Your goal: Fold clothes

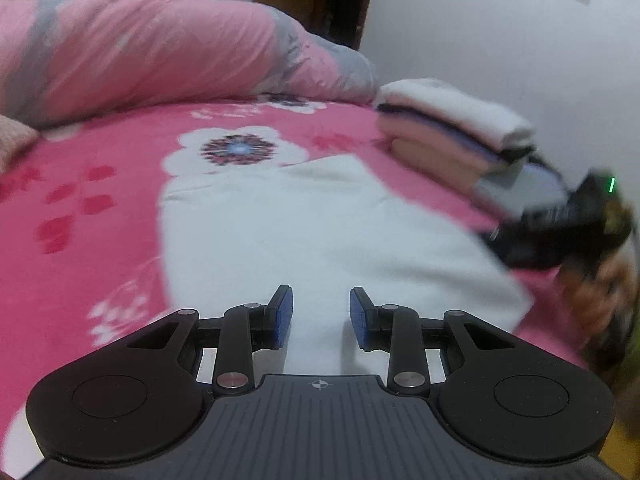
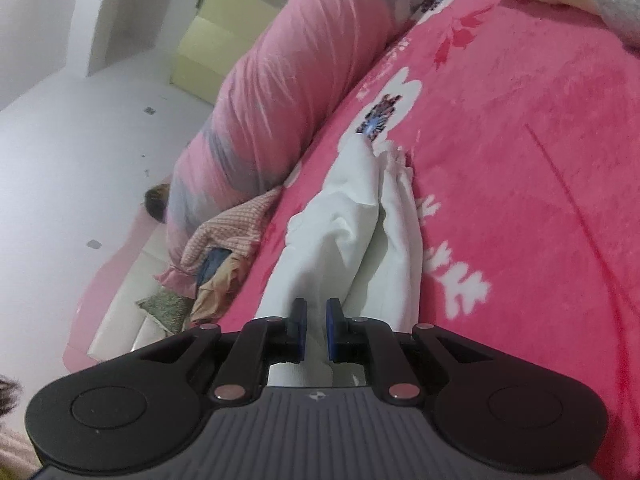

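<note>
Right gripper (image 2: 317, 326) pinches white garment (image 2: 340, 216); left view shows folded stack (image 1: 452, 128).

A bed (image 1: 100, 208) under a pink flowered blanket carries a white garment (image 1: 320, 232) just ahead of the left tongs (image 1: 321, 316), a stack of folded clothes (image 1: 452, 132) beyond to their right — and a rolled pink quilt (image 1: 152, 48) far ahead.
</note>
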`<action>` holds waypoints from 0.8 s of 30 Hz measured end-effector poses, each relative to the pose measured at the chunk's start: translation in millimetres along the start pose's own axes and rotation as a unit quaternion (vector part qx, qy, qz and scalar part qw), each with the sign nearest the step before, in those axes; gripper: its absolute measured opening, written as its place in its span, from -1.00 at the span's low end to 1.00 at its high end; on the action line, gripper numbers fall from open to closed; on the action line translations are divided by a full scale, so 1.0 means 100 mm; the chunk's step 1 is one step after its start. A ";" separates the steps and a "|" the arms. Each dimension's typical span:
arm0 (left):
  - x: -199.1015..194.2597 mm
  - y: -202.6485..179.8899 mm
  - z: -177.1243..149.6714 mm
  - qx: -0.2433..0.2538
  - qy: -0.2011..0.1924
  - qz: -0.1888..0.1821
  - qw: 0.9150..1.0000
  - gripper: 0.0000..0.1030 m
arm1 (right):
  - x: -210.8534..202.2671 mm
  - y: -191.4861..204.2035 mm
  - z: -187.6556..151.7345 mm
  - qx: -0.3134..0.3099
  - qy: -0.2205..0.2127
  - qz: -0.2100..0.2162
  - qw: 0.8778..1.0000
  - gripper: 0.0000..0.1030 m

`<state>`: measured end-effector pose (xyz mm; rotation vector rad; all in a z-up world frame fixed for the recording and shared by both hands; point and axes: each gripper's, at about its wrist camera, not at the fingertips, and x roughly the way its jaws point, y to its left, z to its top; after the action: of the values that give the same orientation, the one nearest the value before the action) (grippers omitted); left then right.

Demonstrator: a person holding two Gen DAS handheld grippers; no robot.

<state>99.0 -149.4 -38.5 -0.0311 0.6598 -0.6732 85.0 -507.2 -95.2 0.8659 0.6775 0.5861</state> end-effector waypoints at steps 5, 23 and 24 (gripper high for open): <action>0.50 -0.18 0.38 -0.070 0.070 -0.084 0.992 -0.40 | -0.01 0.02 -0.03 -0.029 -0.011 0.004 0.999 -0.80; 0.76 -0.46 0.62 -0.107 0.125 -0.084 0.983 -0.31 | 0.07 0.57 -0.37 -0.270 -0.025 -0.102 0.957 -0.80; 0.79 -0.49 0.60 -0.097 0.126 -0.072 0.985 -0.32 | 0.07 0.59 -0.38 -0.279 -0.027 -0.104 0.954 -0.80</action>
<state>152.4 -244.9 -23.1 -0.1780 0.9739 -0.7563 50.1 -452.9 -66.0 0.2755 0.5050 0.5221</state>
